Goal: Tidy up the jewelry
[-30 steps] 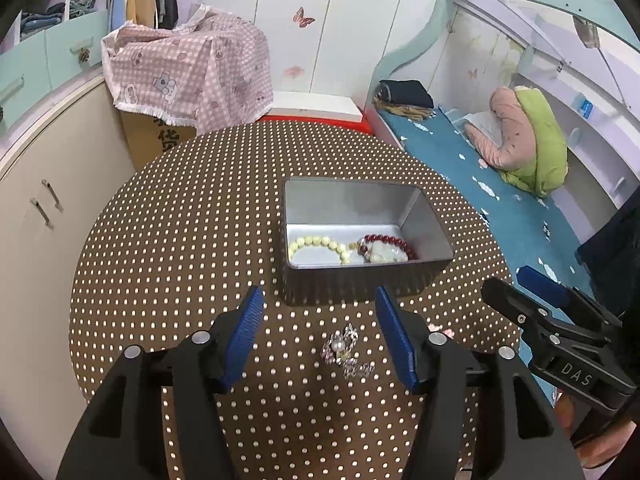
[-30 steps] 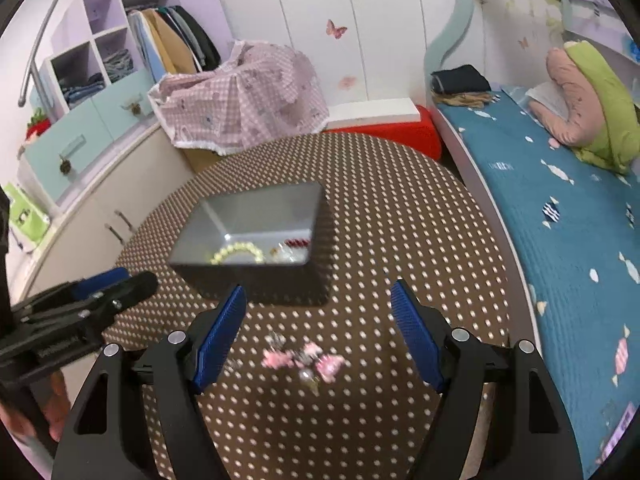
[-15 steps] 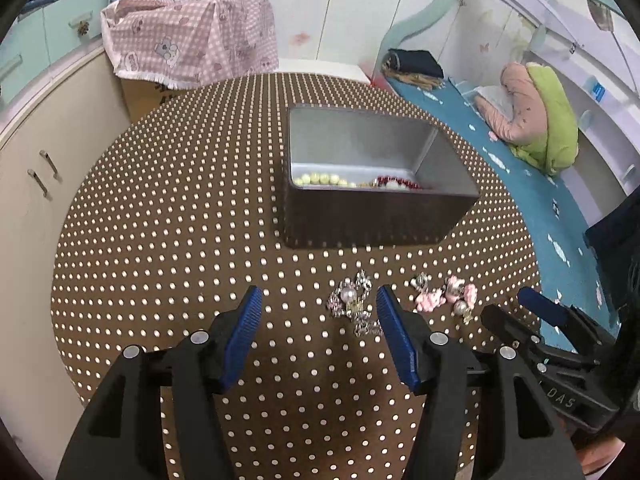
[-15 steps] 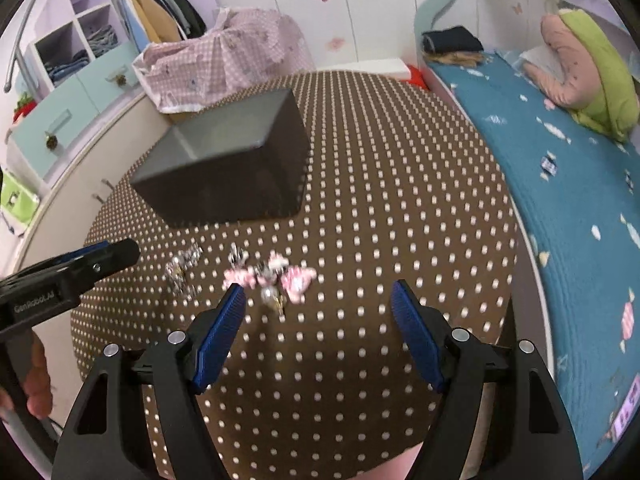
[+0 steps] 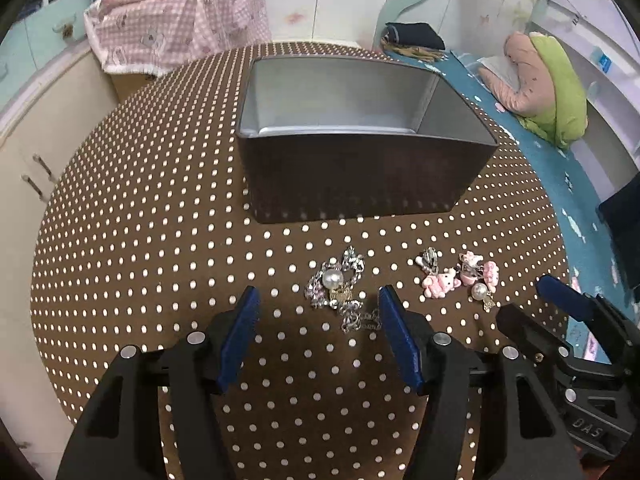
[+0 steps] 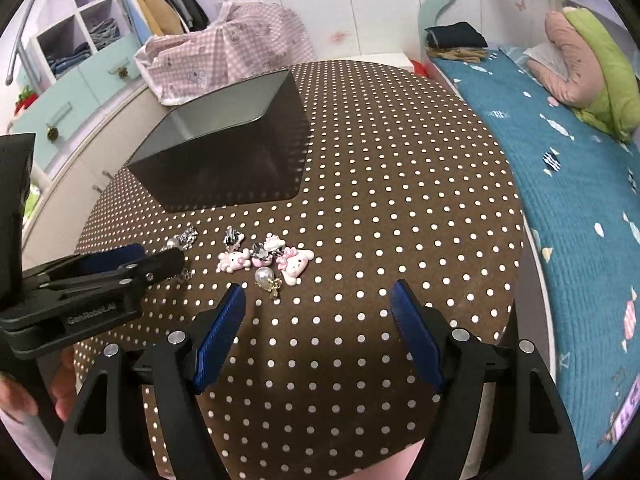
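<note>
A silver pearl brooch with chain [image 5: 338,286] lies on the dotted table just in front of my open left gripper [image 5: 318,320], between its blue pads. A cluster of pink cat charms with a pearl [image 5: 460,276] lies to its right; it also shows in the right wrist view [image 6: 268,260], ahead and left of my open, empty right gripper [image 6: 318,312]. The dark metal box [image 5: 360,140] stands behind both piles; its contents are hidden by its near wall. The brooch [image 6: 180,240] is partly hidden behind the left gripper [image 6: 132,268] in the right wrist view.
The round brown dotted table [image 5: 140,220] drops off near the cabinet [image 5: 36,152] at left and the blue bed [image 6: 568,168] at right. A pink checked cloth bundle [image 5: 176,28] sits beyond the far edge. The right gripper [image 5: 560,320] shows at the left wrist view's right edge.
Both grippers have dropped lower and moved closer to the table. The jewelry piles now lie nearer the fingertips, and the box's inside with the bead bracelets has gone out of sight.
</note>
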Available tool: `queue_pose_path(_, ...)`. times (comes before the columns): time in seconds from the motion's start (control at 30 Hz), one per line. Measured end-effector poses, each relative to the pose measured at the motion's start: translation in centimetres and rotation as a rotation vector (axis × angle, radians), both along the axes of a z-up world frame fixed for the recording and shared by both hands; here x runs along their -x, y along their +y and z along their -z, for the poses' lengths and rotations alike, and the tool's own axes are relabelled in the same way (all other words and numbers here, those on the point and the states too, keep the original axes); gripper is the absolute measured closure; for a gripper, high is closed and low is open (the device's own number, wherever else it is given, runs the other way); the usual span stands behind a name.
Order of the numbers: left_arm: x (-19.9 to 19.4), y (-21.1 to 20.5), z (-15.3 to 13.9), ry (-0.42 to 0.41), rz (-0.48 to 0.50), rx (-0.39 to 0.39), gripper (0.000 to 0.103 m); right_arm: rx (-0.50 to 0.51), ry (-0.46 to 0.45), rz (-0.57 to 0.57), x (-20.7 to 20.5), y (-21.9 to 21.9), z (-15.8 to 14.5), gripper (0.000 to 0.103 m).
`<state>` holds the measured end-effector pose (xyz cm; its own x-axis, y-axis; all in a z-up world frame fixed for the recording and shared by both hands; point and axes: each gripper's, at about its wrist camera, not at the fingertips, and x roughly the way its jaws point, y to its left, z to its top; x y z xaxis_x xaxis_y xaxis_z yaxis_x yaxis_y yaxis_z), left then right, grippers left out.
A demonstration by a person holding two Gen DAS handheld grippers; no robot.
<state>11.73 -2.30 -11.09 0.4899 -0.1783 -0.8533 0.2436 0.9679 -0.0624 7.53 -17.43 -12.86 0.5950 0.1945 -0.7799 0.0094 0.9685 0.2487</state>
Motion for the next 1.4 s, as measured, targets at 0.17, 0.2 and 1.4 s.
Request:
queue_pose_path(0.17, 0.2, -0.8, 0.1, -0.027, 0.037, -0.039, 0.08, 0.004, -0.003, 0.002, -0.3, 0.1, -0.1, 0.03)
queue_pose_path(0.2, 0.2, -0.6, 0.1, -0.026, 0.04, -0.027, 0.08, 0.005, -0.004, 0.002, -0.4, 0.1, -0.1, 0.03)
queue_pose_path(1.4, 1.8, 8.8, -7.3, -0.07, 0.041, 0.415, 0.08, 0.063, -0.071, -0.116, -0.8, 5.6, 0.0, 0.084)
